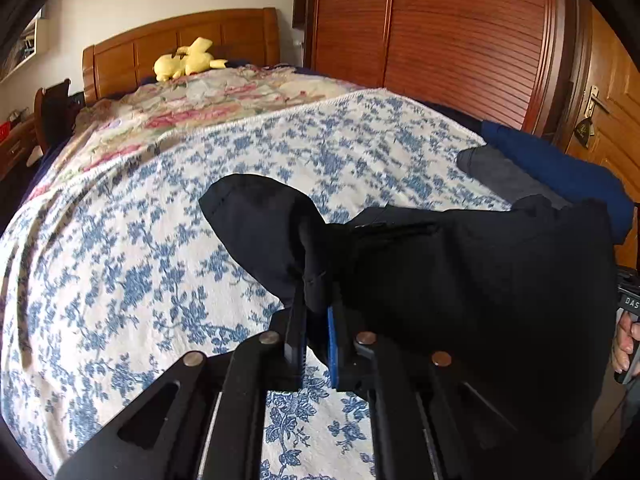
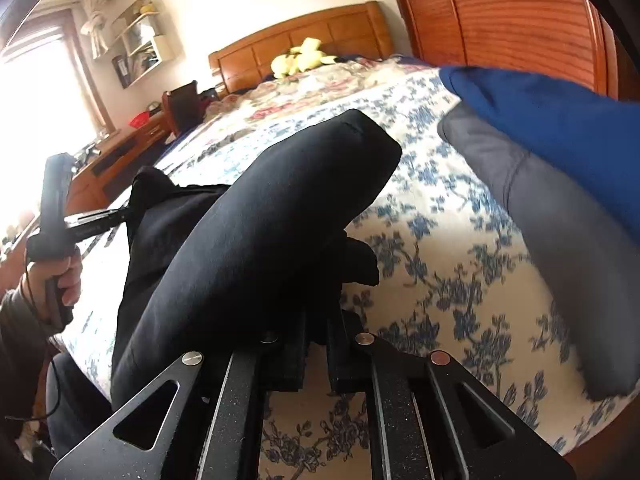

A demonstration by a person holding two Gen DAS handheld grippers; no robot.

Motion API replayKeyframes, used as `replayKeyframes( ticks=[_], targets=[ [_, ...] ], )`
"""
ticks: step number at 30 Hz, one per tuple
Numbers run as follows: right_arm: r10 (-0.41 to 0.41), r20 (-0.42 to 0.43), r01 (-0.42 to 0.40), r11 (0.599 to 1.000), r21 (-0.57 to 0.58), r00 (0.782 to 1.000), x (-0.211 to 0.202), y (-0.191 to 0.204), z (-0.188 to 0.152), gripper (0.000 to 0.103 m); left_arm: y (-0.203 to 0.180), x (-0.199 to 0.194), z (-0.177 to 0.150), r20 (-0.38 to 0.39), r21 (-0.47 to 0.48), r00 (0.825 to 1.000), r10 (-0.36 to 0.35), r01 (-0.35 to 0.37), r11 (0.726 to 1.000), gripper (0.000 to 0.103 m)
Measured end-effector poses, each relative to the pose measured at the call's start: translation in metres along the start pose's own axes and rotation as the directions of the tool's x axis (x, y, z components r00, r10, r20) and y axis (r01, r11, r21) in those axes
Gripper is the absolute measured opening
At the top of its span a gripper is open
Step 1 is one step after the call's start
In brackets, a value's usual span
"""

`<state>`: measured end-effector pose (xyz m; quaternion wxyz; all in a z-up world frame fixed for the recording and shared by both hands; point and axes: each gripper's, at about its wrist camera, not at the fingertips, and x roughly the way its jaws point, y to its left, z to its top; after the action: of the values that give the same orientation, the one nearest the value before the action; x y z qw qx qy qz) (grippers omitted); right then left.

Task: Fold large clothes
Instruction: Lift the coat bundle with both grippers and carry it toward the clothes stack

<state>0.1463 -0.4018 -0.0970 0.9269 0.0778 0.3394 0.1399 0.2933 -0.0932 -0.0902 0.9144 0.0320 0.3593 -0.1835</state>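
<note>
1. The large black cloth garment [image 1: 460,272] hangs in the air over the bed's blue-and-white floral cover [image 1: 132,248], stretched between the two grippers; none of it lies flat yet.
2. The left gripper [image 1: 316,320] is clamped on a bunched edge of the black cloth, with fabric pinched between its blue-padded fingers [image 1: 332,344].
3. The right gripper [image 2: 316,340] also looks closed on the cloth, though a thick fold drapes over its fingertips and hides the exact hold.
4. At the bed's right edge sit a grey cloth item [image 2: 560,248] and a dark blue one [image 2: 560,120], the blue lying on the grey; whether they are finished folds I cannot tell.
5. My judgement: this garment is at an early stage. It is held and lifted, but spreading, creasing and stacking remain.
6. A yellow plush toy [image 1: 186,62] rests by the wooden headboard [image 1: 180,40], well apart from the work.
</note>
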Motion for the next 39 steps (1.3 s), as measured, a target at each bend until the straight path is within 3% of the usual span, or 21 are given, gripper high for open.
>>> replayKeyframes(
  ticks=[5,13,18,24,29,34,39],
  targets=[
    [0.007,0.040,-0.004,0.997,-0.071,0.999,-0.007,0.004,0.022,0.005,-0.015,-0.015,0.023,0.032,0.030,0.999,0.036,-0.037,0.999,0.005],
    [-0.003,0.162,0.022,0.993,-0.113,0.987,-0.044,-0.020,0.081,0.005,-0.076,-0.026,0.102,0.122,0.092,0.992,0.034,-0.045,0.995,0.005],
    [-0.071,0.262,0.108,0.985,-0.132,0.963,-0.095,-0.051,0.116,0.005,-0.141,-0.022,0.167,0.206,0.152,0.979,0.000,-0.032,0.988,0.005],
    [-0.199,0.316,0.236,0.968,-0.082,0.928,-0.148,-0.111,0.138,0.005,-0.222,0.000,0.228,0.250,0.216,0.963,-0.101,0.046,0.975,0.005],
    [-0.333,0.342,0.358,0.933,-0.012,0.879,-0.185,-0.159,0.134,0.005,-0.289,0.035,0.264,0.231,0.224,0.954,-0.192,0.141,0.964,0.005],
    [-0.443,0.354,0.449,0.891,0.070,0.824,-0.206,-0.191,0.108,0.005,-0.346,0.064,0.267,0.209,0.268,0.943,-0.259,0.200,0.943,0.005],
    [-0.502,0.303,0.494,0.863,0.110,0.810,-0.211,-0.209,0.082,0.005,-0.365,0.084,0.257,0.128,0.311,0.961,-0.244,0.195,0.930,0.006]
  ],
)
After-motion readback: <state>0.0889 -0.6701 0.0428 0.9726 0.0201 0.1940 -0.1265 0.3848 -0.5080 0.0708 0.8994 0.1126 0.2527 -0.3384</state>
